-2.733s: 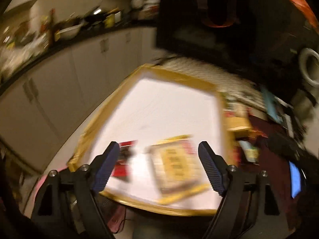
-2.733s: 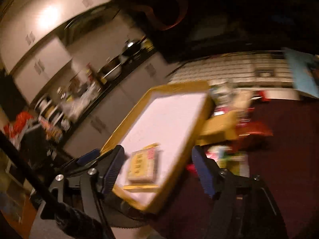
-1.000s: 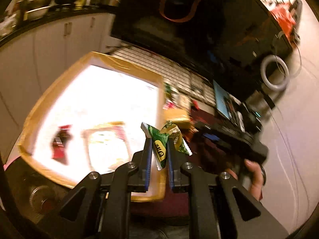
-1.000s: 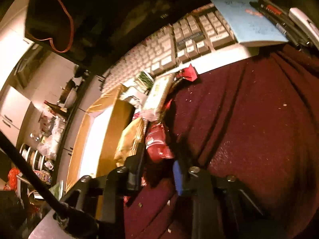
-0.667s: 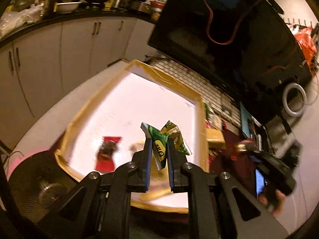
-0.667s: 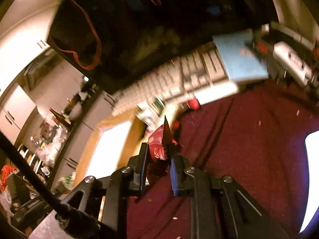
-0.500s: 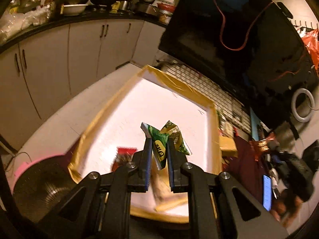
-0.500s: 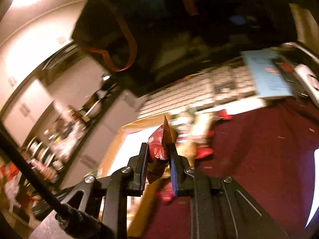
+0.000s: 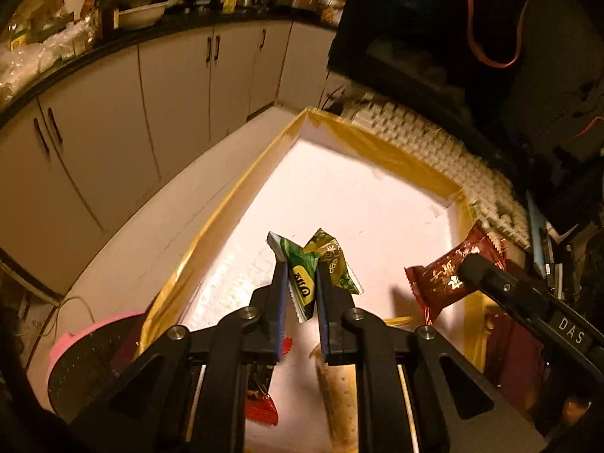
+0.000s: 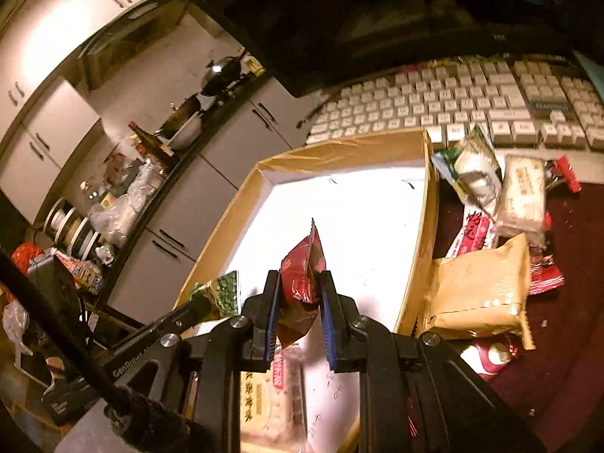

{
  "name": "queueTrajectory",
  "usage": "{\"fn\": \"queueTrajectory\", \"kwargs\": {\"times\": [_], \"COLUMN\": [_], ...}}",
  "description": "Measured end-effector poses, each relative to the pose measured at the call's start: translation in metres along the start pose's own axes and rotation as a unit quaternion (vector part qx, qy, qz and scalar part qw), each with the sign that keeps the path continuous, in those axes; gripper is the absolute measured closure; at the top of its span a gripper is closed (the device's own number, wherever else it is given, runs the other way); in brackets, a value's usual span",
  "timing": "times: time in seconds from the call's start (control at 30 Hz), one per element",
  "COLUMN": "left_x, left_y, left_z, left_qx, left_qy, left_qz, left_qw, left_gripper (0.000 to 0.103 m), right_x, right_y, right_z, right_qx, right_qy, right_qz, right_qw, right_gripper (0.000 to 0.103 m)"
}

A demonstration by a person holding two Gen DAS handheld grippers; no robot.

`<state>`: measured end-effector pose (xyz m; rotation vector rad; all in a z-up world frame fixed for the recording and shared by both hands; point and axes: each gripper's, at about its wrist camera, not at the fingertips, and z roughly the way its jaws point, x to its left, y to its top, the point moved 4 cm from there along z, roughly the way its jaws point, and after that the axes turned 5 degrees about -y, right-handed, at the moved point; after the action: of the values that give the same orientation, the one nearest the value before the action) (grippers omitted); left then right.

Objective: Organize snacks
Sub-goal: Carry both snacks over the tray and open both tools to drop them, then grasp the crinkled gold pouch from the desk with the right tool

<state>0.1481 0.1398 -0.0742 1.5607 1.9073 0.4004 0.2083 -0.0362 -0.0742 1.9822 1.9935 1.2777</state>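
Observation:
My left gripper (image 9: 299,294) is shut on a green snack packet (image 9: 306,264) and holds it above the white-bottomed cardboard tray (image 9: 226,222). My right gripper (image 10: 300,302) is shut on a dark red snack packet (image 10: 302,275), also above the tray (image 10: 422,234). The right gripper and its red packet (image 9: 451,275) show at the right of the left wrist view. The green packet (image 10: 222,290) shows at the left of the right wrist view. A cracker pack (image 10: 264,400) and a small red packet (image 9: 260,407) lie in the tray's near end.
A pile of loose snacks (image 10: 487,226) with a tan bag (image 10: 479,290) lies on the dark red cloth right of the tray. A white keyboard (image 10: 453,109) sits behind it. Kitchen cabinets (image 9: 124,113) stand to the left. A pink fan (image 9: 75,373) is at lower left.
Both grippers closed on packets, the left on the green one, the right on the red one from the pile. Both have since moved over the tray, the right coming in from the right.

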Motion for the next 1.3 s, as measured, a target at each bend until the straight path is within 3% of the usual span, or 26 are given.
{"fn": "queueTrajectory", "kwargs": {"times": [0.3, 0.4, 0.47, 0.53, 0.6, 0.67, 0.8, 0.9, 1.0, 1.1, 1.3], "left_x": [0.006, 0.008, 0.007, 0.004, 0.000, -0.006, -0.030, -0.060, -0.094, -0.113, -0.120], "left_y": [-0.002, -0.003, -0.003, -0.005, -0.007, -0.010, -0.025, -0.039, -0.053, -0.058, -0.065], "left_z": [0.012, 0.014, 0.012, 0.011, 0.006, -0.004, -0.039, -0.058, -0.066, -0.065, -0.059], "left_qx": [0.013, 0.015, 0.007, 0.005, -0.002, -0.014, -0.052, -0.068, -0.068, -0.057, -0.041], "left_qy": [0.022, 0.030, 0.047, 0.057, 0.062, 0.071, 0.032, -0.015, -0.047, -0.077, -0.069], "left_qz": [0.004, 0.005, 0.017, 0.028, 0.038, 0.050, 0.060, 0.081, 0.129, 0.146, 0.161], "left_qw": [0.9997, 0.9994, 0.9987, 0.9980, 0.9974, 0.9961, 0.9963, 0.9943, 0.9882, 0.9847, 0.9836], "left_gripper": [0.087, 0.085, 0.077, 0.062, 0.048, 0.045, 0.028, 0.025, 0.025, 0.025, 0.025], "right_x": [0.002, 0.005, 0.007, 0.006, 0.002, -0.004, -0.035, -0.066, -0.090, -0.101, -0.103], "right_y": [-0.007, -0.007, -0.006, -0.007, -0.007, -0.008, -0.010, -0.015, -0.017, -0.019, -0.003], "right_z": [0.011, 0.012, 0.009, -0.001, -0.016, -0.036, -0.090, -0.107, -0.102, -0.094, -0.066], "right_qx": [0.013, 0.017, 0.018, 0.016, 0.008, 0.004, -0.034, -0.028, -0.011, -0.001, 0.020], "right_qy": [-0.004, -0.012, -0.016, -0.014, -0.008, 0.004, 0.008, -0.007, -0.022, -0.038, -0.037], "right_qz": [0.005, -0.005, -0.016, -0.017, -0.018, -0.017, 0.002, 0.020, 0.033, 0.041, 0.037], "right_qw": [1.000, 1.000, 1.000, 1.000, 1.000, 1.000, 0.999, 0.999, 0.999, 0.998, 0.998], "right_gripper": [0.084, 0.077, 0.057, 0.046, 0.046, 0.045, 0.039, 0.038, 0.038, 0.039, 0.038]}}
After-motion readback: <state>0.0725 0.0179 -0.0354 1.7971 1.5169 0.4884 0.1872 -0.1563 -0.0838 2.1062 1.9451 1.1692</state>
